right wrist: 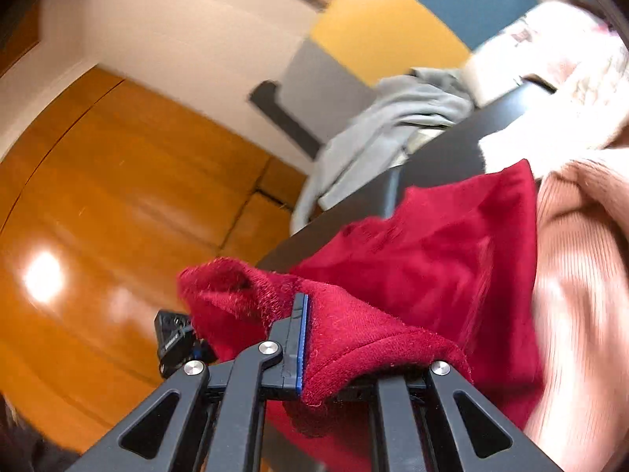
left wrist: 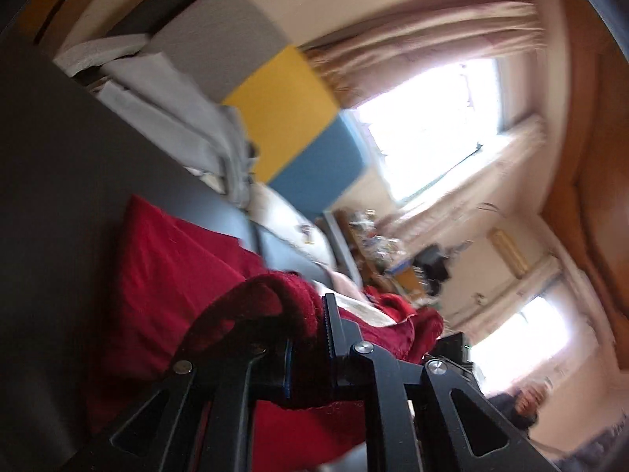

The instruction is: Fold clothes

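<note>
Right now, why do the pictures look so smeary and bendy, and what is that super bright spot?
Left wrist view: the window is blown out white, the room smeared by motion blur, walls bent by the fisheye. Right wrist view: the pink cloth and floor are streaked, with a glare spot on the floor; the red cloth near the lens stays sharper.

No legible text found. A black device (right wrist: 175, 340) beside the right gripper carries small white lettering, too blurred to read. A white cloth (right wrist: 526, 39) bears a reddish print, also unreadable.
</note>
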`<action>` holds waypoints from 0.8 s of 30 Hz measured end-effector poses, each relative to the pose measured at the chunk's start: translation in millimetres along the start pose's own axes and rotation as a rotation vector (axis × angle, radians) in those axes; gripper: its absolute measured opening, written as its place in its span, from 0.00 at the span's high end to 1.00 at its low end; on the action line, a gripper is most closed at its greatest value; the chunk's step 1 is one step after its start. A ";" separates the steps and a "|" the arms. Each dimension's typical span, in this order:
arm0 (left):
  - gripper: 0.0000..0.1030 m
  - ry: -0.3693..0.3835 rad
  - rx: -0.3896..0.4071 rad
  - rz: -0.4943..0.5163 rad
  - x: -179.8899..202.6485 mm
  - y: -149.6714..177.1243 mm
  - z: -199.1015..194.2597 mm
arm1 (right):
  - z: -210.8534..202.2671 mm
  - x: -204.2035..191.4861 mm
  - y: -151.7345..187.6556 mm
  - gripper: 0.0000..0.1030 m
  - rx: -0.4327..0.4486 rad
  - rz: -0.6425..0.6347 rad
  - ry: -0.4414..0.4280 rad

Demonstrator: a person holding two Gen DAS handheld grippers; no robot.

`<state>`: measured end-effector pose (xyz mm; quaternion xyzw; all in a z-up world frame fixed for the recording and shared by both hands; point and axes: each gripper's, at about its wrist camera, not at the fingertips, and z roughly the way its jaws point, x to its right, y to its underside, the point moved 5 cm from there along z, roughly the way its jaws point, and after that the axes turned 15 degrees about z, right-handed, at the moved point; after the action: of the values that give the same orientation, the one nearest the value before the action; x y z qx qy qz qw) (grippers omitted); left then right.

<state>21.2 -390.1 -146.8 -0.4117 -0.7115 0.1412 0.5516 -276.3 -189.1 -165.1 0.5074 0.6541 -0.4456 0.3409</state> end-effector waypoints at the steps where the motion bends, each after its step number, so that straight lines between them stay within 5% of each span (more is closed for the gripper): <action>1: 0.89 -0.030 -0.022 -0.025 -13.8 -1.3 15.5 | 11.0 12.7 -9.3 0.91 0.002 0.029 0.037; 4: 0.91 -0.123 -0.116 -0.093 -54.6 12.7 53.6 | 36.5 56.8 -19.4 0.90 -0.018 0.121 0.134; 7: 0.92 -0.116 -0.102 -0.099 -61.9 23.5 52.7 | 36.2 73.2 -14.1 0.97 0.008 0.134 0.084; 17: 0.92 -0.116 -0.150 -0.100 -27.4 83.1 -10.7 | 10.9 66.6 43.7 0.95 -0.081 0.135 0.047; 19: 0.91 -0.063 -0.111 -0.147 -26.3 72.0 -14.0 | 11.9 64.7 40.4 0.88 -0.115 0.208 0.059; 21: 0.91 -0.005 -0.065 -0.197 -26.0 59.7 -17.1 | 8.7 59.4 30.5 0.53 -0.113 0.293 0.002; 24: 0.89 0.081 0.004 -0.271 -25.7 41.2 -22.4 | -2.5 45.3 9.1 0.19 -0.013 0.356 -0.157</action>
<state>60.4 -389.3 -183.1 -0.3163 -0.7373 0.0500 0.5949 -278.9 -169.6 -207.1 0.5767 0.5283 -0.4120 0.4675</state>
